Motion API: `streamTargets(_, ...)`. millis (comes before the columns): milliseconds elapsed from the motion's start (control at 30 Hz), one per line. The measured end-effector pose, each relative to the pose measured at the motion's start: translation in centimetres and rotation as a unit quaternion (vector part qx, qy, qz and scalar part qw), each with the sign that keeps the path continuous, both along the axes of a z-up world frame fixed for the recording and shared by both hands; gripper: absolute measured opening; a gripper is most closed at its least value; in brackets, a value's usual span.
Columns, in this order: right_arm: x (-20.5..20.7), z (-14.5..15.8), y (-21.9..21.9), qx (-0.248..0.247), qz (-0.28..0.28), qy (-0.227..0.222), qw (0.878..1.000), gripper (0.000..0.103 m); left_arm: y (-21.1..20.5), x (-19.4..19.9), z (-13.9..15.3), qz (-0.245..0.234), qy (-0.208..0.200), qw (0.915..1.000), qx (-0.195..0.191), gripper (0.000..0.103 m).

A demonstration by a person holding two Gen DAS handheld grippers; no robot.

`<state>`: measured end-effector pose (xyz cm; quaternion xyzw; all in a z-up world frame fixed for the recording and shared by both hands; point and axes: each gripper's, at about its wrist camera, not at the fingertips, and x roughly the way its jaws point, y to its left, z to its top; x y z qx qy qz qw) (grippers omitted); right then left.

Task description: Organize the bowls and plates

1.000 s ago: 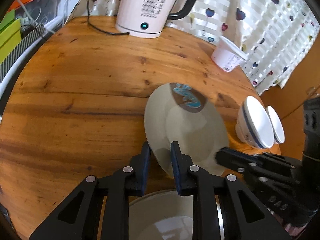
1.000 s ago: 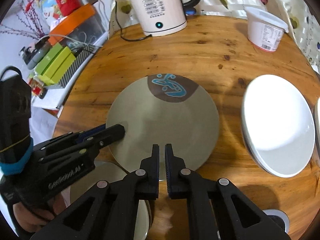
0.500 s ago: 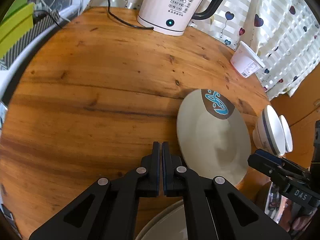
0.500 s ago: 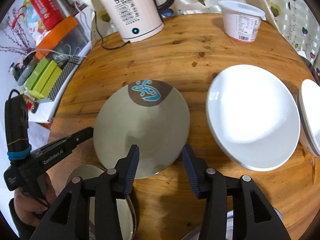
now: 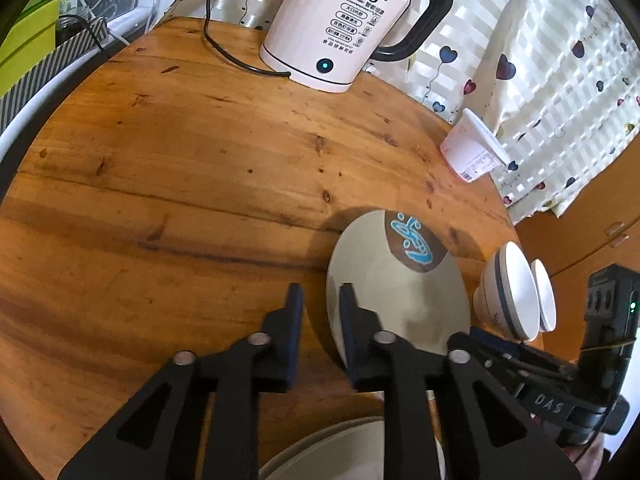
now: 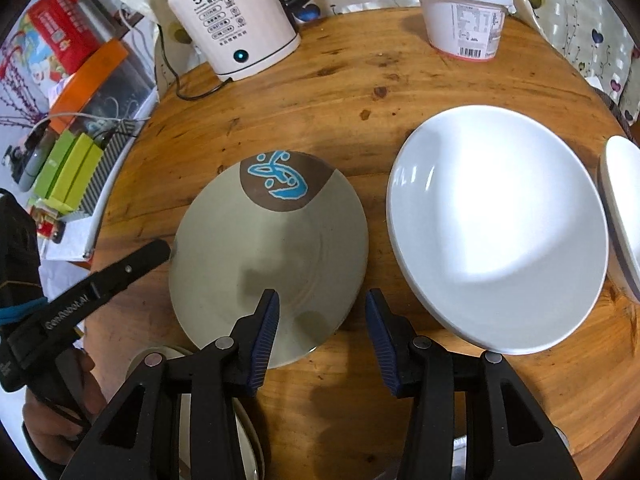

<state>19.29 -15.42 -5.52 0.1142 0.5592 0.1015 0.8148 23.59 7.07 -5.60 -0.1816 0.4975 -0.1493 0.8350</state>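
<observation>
A grey plate with a brown patch and a blue figure lies flat on the round wooden table. My left gripper is at the plate's left rim. Its jaws are opening, with the rim's edge in the gap and no pad pressing on it. My right gripper stands open over the plate's near rim, apart from it. A white deep plate lies to the right of the grey one, and a blue-striped white bowl sits at the far right.
A white kettle with its black cord stands at the table's far edge. A white tub stands at the back right. More grey plates lie under the grippers at the near edge. A hand holds the left gripper.
A second ago both grippers were closed on the grey plate's rim. The right one opened and stayed open. The left one came off, shut empty beside the plate, then opened at its left rim.
</observation>
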Motion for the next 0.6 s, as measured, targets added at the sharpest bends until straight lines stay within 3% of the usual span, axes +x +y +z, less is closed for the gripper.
streamTargets(133, 0.2, -0.2, 0.3, -0.002, 0.004, 0.0, 1.0, 0.043, -0.8, 0.6, -0.2, -0.015, 0.003, 0.9999, -0.004, 0.022)
streamTargets(333, 0.7, -0.3, 0.2, -0.009, 0.005, -0.004, 1.0, 0.027, -1.3, 1.0, -0.4, -0.02, 0.001, 0.9997, 0.011, 0.022)
streamTargets(600, 0.9, -0.2, 0.5, -0.005, 0.012, -0.01, 1.0, 0.025, -1.0, 1.3, -1.2, -0.018, 0.005, 0.9998, 0.005, 0.021)
